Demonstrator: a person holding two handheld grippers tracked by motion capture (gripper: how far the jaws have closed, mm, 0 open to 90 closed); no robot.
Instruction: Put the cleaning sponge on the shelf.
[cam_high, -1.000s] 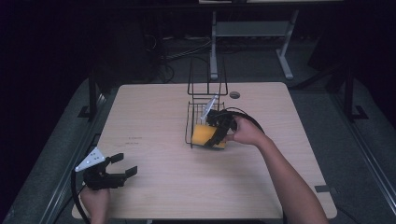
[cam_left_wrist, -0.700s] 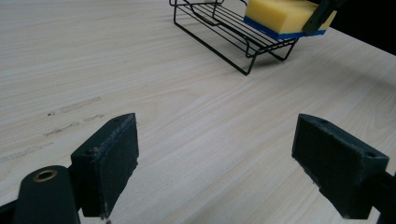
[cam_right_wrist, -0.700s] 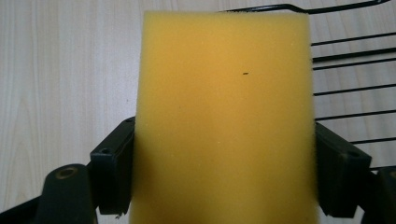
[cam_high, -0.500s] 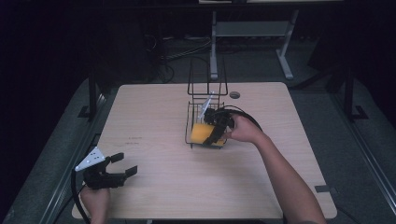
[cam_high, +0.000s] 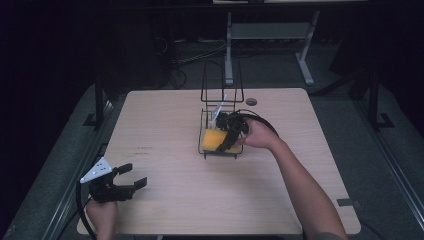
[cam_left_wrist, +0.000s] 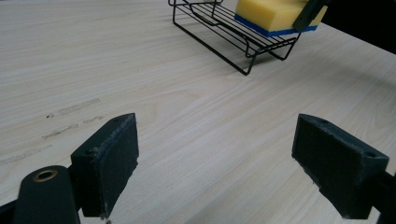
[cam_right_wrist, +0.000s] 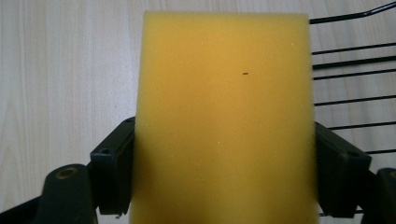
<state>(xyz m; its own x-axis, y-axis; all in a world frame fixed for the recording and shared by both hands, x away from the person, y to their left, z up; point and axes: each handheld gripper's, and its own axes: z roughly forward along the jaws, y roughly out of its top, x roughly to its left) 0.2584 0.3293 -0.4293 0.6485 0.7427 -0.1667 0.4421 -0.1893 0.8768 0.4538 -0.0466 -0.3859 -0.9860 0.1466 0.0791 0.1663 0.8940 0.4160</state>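
Just one sponge (cam_right_wrist: 224, 121), one rack (cam_high: 220, 112).

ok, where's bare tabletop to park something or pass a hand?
Free: the wide stretch of table between the left gripper and the wire rack, plus the right side past the forearm. Crowded: the rack's tray, where the right gripper clamps the yellow sponge.

My left hand-held gripper (cam_high: 131, 181) sits at the lower left of the frame, jaws spread wide and holding nothing. My right hand-held gripper (cam_high: 226, 142) is at centre frame, forearm stretched forward, jaws clamped tight.
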